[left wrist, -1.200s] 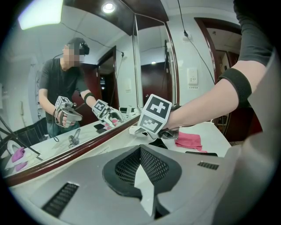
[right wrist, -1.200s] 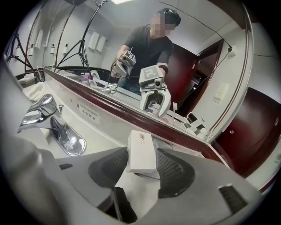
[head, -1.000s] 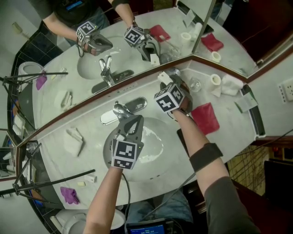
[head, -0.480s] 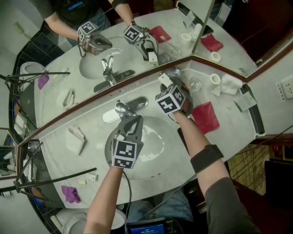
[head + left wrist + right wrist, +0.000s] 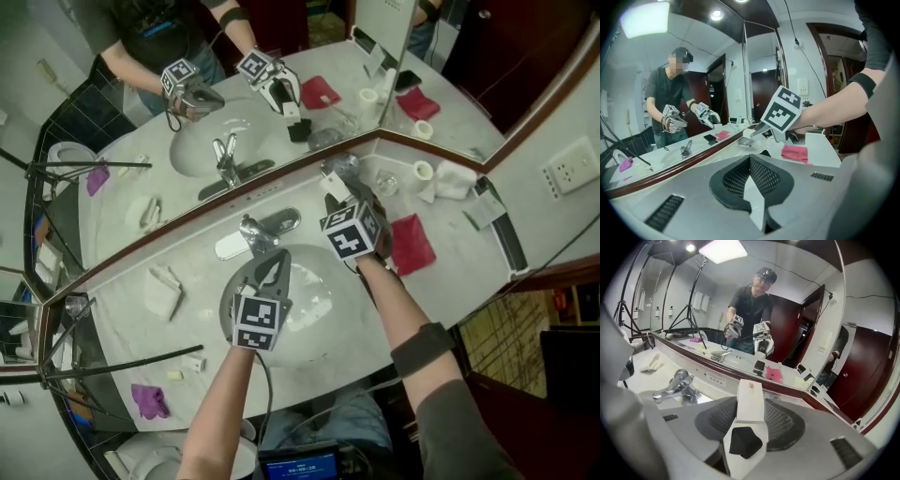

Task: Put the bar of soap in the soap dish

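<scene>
Now, at the left, your left gripper (image 5: 273, 262) hovers over the sink (image 5: 323, 314), just near of the faucet (image 5: 255, 232), its jaws pressed together on nothing. To the right, your right gripper (image 5: 337, 194) pinches the bar of soap (image 5: 750, 399) above the counter by the mirror, just near of a small shiny dish (image 5: 344, 167). A red cloth (image 5: 411, 244) lies farther right.

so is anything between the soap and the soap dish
Nothing visible does. The right gripper holds the bar of soap close beside the soap dish at the mirror corner, and no object shows between them.
</scene>
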Tool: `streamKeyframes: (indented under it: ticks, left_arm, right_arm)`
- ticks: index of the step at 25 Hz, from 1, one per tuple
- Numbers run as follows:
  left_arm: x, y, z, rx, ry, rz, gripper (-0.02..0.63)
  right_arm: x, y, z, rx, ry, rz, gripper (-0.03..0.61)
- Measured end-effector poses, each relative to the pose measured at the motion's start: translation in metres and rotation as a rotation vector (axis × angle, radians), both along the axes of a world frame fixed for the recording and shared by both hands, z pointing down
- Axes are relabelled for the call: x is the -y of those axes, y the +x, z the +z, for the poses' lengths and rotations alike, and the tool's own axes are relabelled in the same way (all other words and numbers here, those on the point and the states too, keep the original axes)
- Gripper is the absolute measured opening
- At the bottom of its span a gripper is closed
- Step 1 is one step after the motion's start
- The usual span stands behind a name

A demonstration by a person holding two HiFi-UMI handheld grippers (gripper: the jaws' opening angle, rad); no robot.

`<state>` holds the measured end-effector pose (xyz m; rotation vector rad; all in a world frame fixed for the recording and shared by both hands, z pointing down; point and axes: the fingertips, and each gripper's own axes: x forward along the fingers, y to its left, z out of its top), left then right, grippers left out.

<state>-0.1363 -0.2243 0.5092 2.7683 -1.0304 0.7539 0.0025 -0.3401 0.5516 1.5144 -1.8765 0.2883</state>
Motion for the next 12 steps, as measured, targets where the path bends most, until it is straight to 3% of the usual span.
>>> streamKeyframes:
  ticks: [12]
  left_arm:
    - [-0.056,-0.025,-0.042,-0.029,0.016,-0.011,0.000]
  right_arm:
    - [-0.125,-0.017,-0.067,0.218,0.062,0.066,0.199]
